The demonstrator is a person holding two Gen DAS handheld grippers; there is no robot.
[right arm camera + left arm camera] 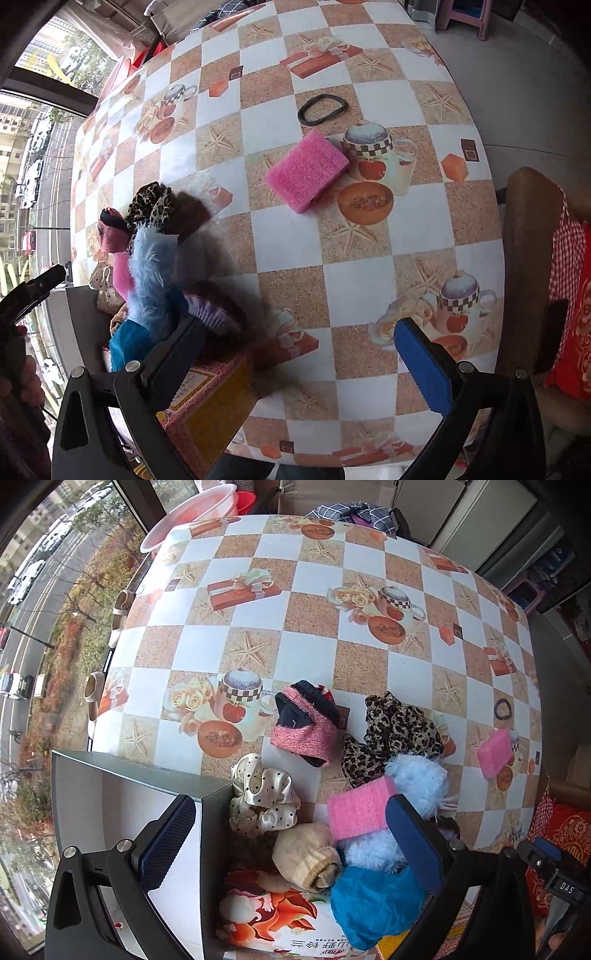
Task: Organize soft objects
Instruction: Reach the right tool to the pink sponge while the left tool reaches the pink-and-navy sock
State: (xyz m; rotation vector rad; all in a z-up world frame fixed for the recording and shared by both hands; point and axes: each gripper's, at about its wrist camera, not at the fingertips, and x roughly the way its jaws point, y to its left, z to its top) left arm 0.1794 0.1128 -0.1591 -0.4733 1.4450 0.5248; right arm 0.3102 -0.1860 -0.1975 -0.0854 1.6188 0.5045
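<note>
The right hand-held gripper [299, 354] hangs over the tabletop [369, 258] with its jaws spread wide and nothing between them. The loose pink sponge [306, 170] lies well ahead of it at about 12 o'clock, a touch toward 11, flat on the cloth with its long axis running from 8 to 2 o'clock — so the jaws would likely close across its shorter width. Just past it, at 12, sits a black hair tie [323, 109]. The right side looks nearer to both.

The left hand-held gripper [291, 834] is also wide open and empty, poised over the grey box [147, 771], whose corner runs between its fingers. A polka-dot scrunchie [264, 801], a beige roll [306, 856], blue fluffy pieces [417, 782] and a second pink sponge [360, 808] crowd just ahead.

How far that pile sits inside the box is unclear — the fingers and the fluff cover its edges. A leopard scrunchie [395, 727] and a pink knit piece [306, 723] lie at 12 to 1 o'clock.
</note>
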